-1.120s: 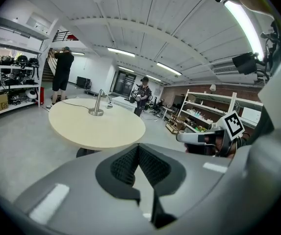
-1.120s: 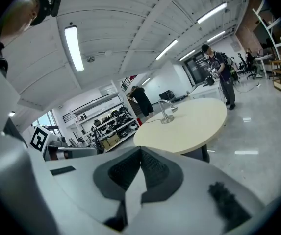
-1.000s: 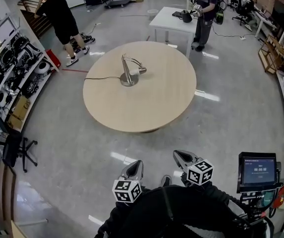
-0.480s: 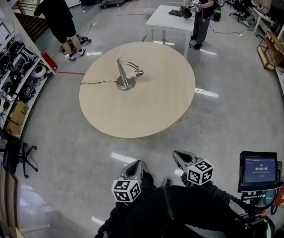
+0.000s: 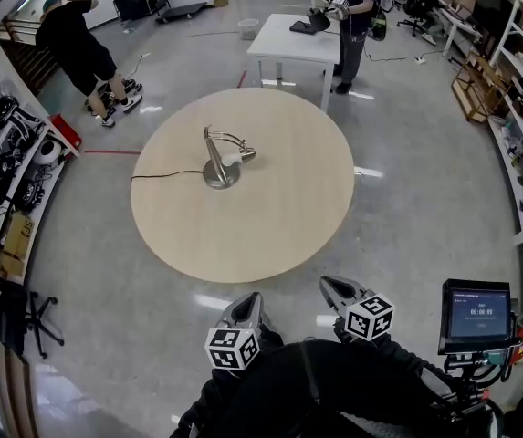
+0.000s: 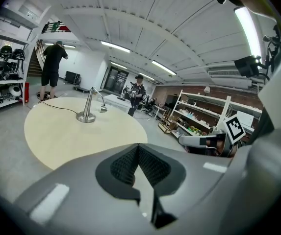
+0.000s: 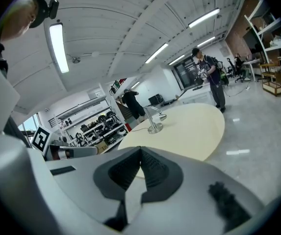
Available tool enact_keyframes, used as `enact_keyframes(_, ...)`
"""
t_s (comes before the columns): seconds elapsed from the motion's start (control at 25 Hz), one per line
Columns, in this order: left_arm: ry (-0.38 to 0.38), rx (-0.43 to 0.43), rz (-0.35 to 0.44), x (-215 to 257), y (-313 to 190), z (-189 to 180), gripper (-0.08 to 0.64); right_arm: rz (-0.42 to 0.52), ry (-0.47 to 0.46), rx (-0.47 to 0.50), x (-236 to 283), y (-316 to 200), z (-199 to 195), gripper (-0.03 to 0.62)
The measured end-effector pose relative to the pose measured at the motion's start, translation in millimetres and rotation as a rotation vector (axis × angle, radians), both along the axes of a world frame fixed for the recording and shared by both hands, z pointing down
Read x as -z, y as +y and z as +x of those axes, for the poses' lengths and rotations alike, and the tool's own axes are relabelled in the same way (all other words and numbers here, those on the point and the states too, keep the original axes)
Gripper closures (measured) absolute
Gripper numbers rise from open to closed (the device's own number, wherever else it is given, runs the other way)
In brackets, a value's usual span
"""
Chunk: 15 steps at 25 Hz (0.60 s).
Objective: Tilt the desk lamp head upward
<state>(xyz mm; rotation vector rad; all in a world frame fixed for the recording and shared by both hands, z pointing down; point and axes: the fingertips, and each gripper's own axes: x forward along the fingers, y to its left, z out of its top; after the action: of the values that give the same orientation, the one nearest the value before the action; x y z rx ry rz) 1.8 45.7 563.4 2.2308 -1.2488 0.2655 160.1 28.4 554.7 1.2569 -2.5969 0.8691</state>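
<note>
A silver desk lamp (image 5: 217,162) stands left of centre on the round beige table (image 5: 252,235), its small head (image 5: 244,156) hanging low to the right of the stem. Both grippers are held close to my body, short of the table's near edge and well away from the lamp. The left gripper (image 5: 250,300) is shut and empty, and so is the right gripper (image 5: 331,287). In the left gripper view the lamp (image 6: 88,109) is far off beyond the shut left gripper (image 6: 138,149). The right gripper view shows the lamp (image 7: 153,121) past the shut right gripper (image 7: 140,152).
A black cable (image 5: 162,173) runs left from the lamp off the table. Behind it stands a white table (image 5: 288,46) with a person (image 5: 348,16); another person (image 5: 74,48) bends at the back left. Shelves (image 5: 5,153) line the left wall; a screen (image 5: 477,315) is at my right.
The round table and lamp have come nearer and lower in the head view as I walk toward them. Both grippers stay shut and in the same spot in front of my body.
</note>
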Motion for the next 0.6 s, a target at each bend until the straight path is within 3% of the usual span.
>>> enact_keyframes(0.36,0.038,0.011,-0.007,21,-25,-38,0.554,0.012,0.02,0.001,30,-26,-36,0.597)
enact_keyframes(0.6,0.061,0.013,-0.018,10,-48,-75,0.554,0.033,0.007,-0.005,35,-51,-73,0.597)
